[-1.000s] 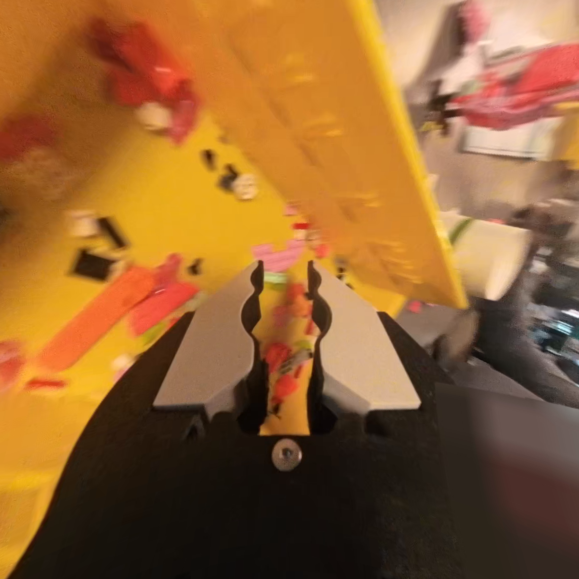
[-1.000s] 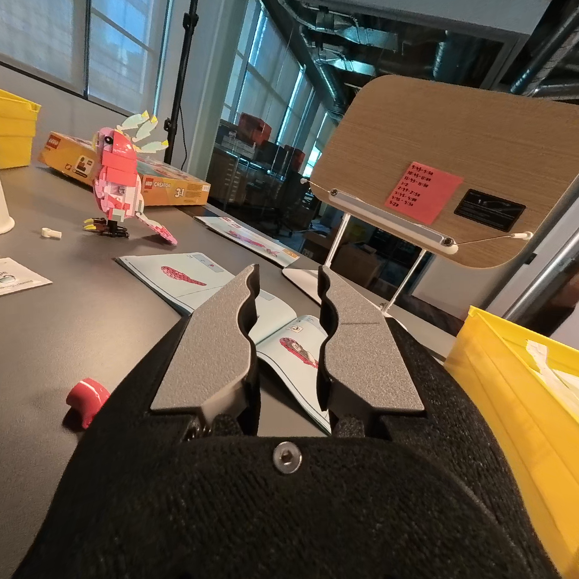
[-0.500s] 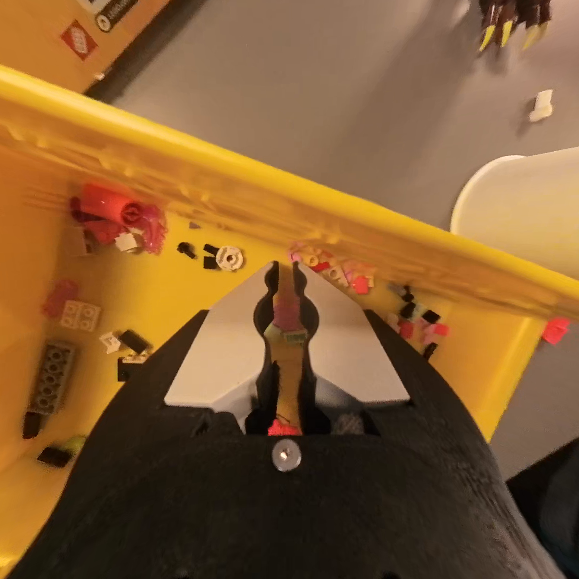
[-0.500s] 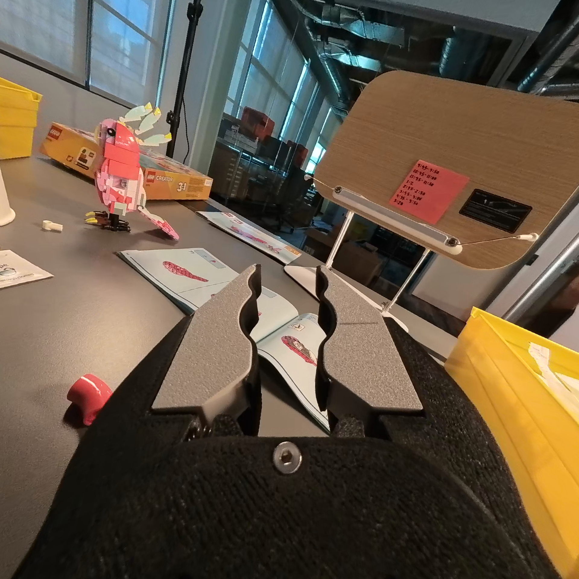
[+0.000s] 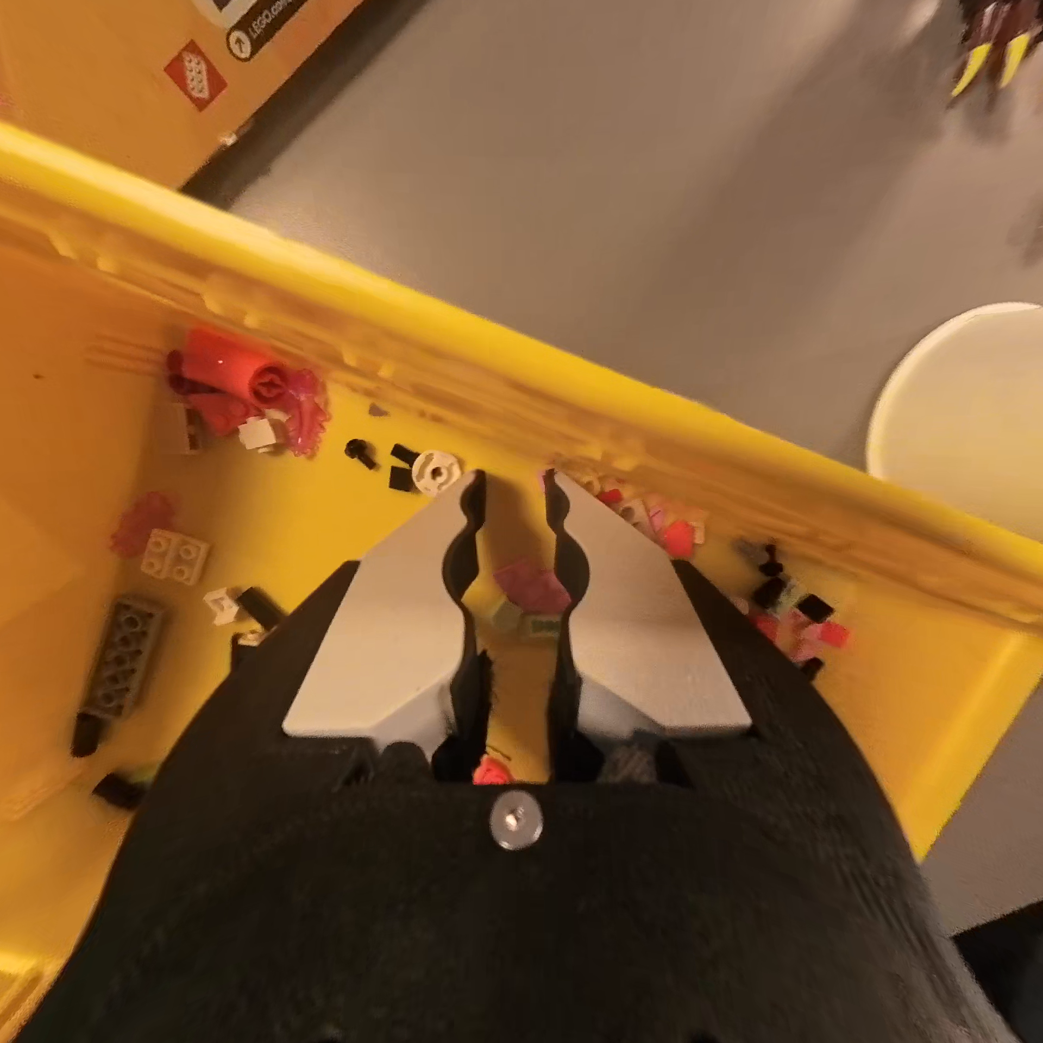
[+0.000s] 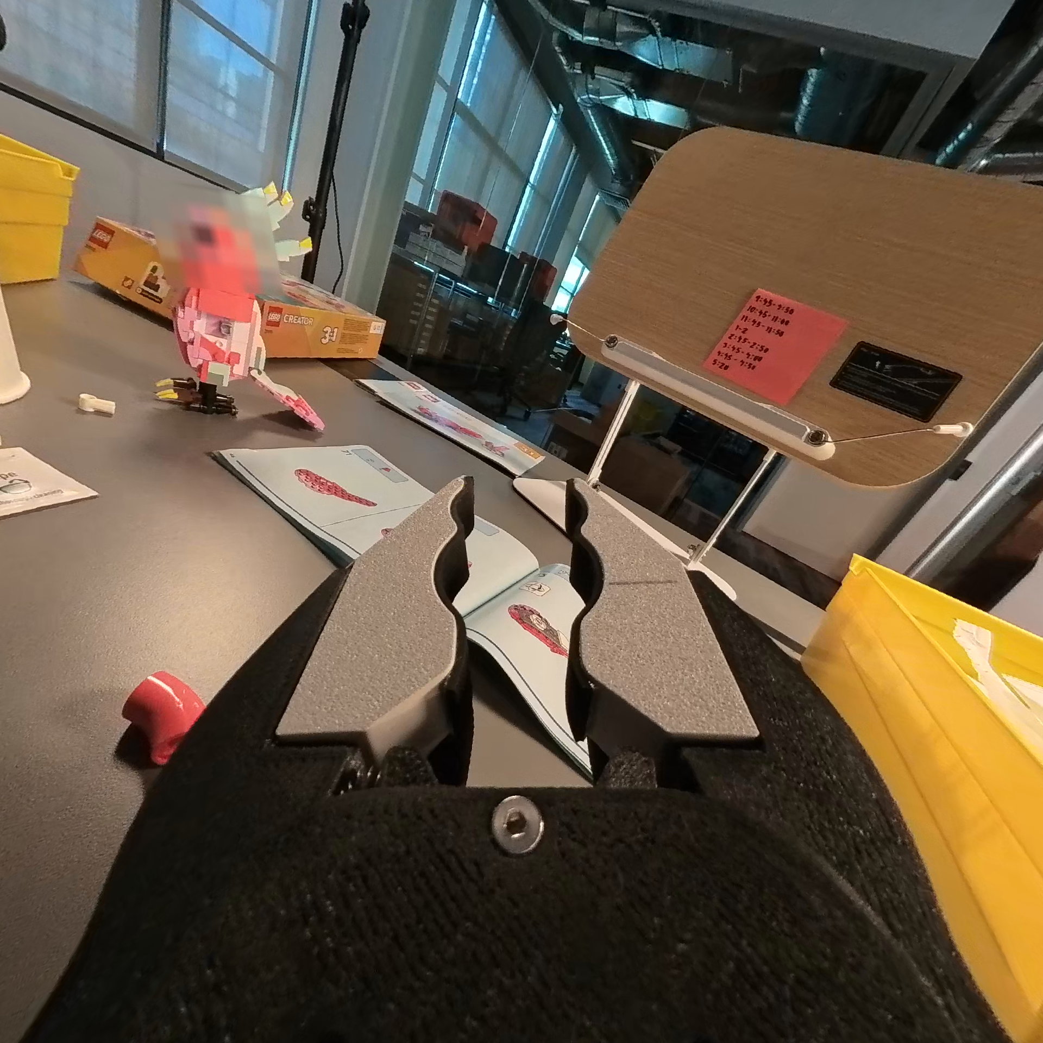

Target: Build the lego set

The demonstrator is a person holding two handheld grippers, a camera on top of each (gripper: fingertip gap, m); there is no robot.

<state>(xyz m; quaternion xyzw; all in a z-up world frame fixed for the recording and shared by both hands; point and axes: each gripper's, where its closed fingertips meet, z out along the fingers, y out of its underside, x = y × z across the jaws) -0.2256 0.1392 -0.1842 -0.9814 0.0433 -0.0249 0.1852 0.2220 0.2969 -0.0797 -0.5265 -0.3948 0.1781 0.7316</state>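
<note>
The yellow bin [image 5: 395,316] lies under the left tool [image 5: 513,480], released, empty, above loose bricks; a pink plate [image 5: 527,584] sits below its fingers. The right tool [image 6: 516,491], released, hovers over the desk [image 6: 141,564] and open booklet [image 6: 338,496].

Left wrist view: looks steeply down, close above a yellow bin [image 5: 395,316] of bricks.
Right wrist view: low, near-level across the surface [image 6: 141,564].
Shared: brick bird's [image 6: 220,338] clawed feet.

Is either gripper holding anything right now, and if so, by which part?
Nothing is held. The left gripper hangs open above loose bricks in the yellow bin; the right gripper is open over the open instruction booklet.
</note>
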